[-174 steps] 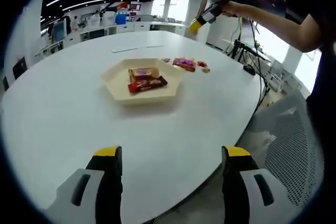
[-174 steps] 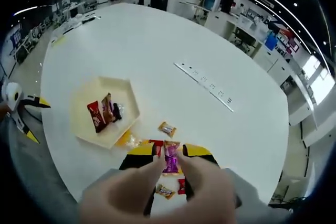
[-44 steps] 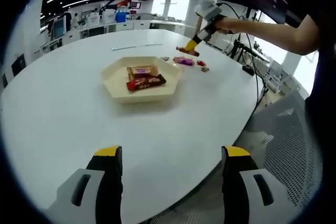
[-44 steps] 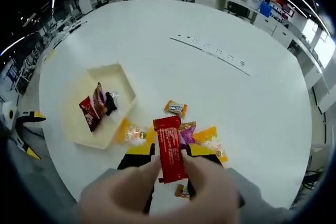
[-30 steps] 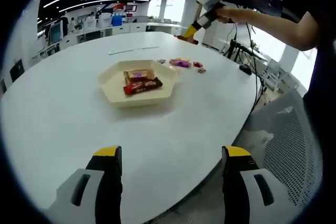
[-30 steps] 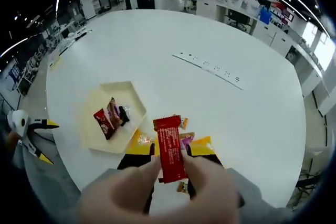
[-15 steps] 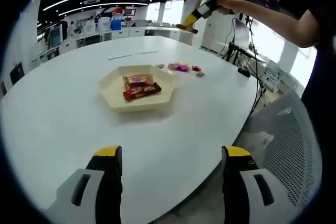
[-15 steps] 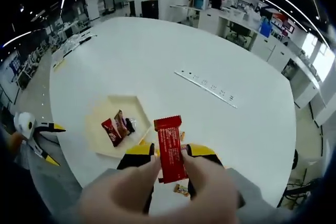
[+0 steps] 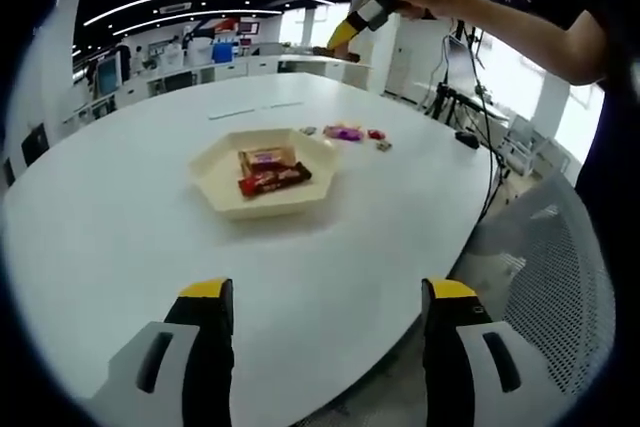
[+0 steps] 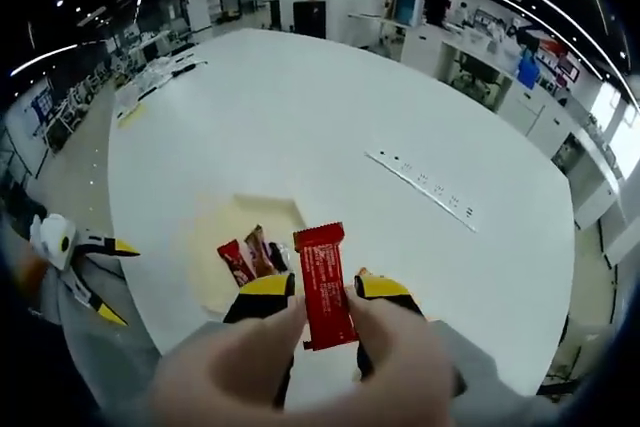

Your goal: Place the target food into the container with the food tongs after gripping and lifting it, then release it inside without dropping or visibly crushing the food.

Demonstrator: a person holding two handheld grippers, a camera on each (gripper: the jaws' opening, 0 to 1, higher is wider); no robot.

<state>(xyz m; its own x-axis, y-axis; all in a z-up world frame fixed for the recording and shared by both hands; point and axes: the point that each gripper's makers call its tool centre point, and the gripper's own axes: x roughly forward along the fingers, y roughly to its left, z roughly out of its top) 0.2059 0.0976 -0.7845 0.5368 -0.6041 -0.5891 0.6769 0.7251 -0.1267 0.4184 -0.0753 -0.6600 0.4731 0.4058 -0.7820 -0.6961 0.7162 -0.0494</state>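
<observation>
A white round table carries a grey outlet strip toward 2 o'clock in the right gripper view. A mesh chair stands at 4 o'clock, desks behind.

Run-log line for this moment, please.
right gripper: shut on red wrapped snack bar | above cream hexagonal tray | left gripper: open, empty

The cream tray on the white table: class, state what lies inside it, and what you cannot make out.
In the left gripper view the tray holds a red-wrapped bar and a brown-wrapped snack behind it. Anything beneath them is covered.
</observation>
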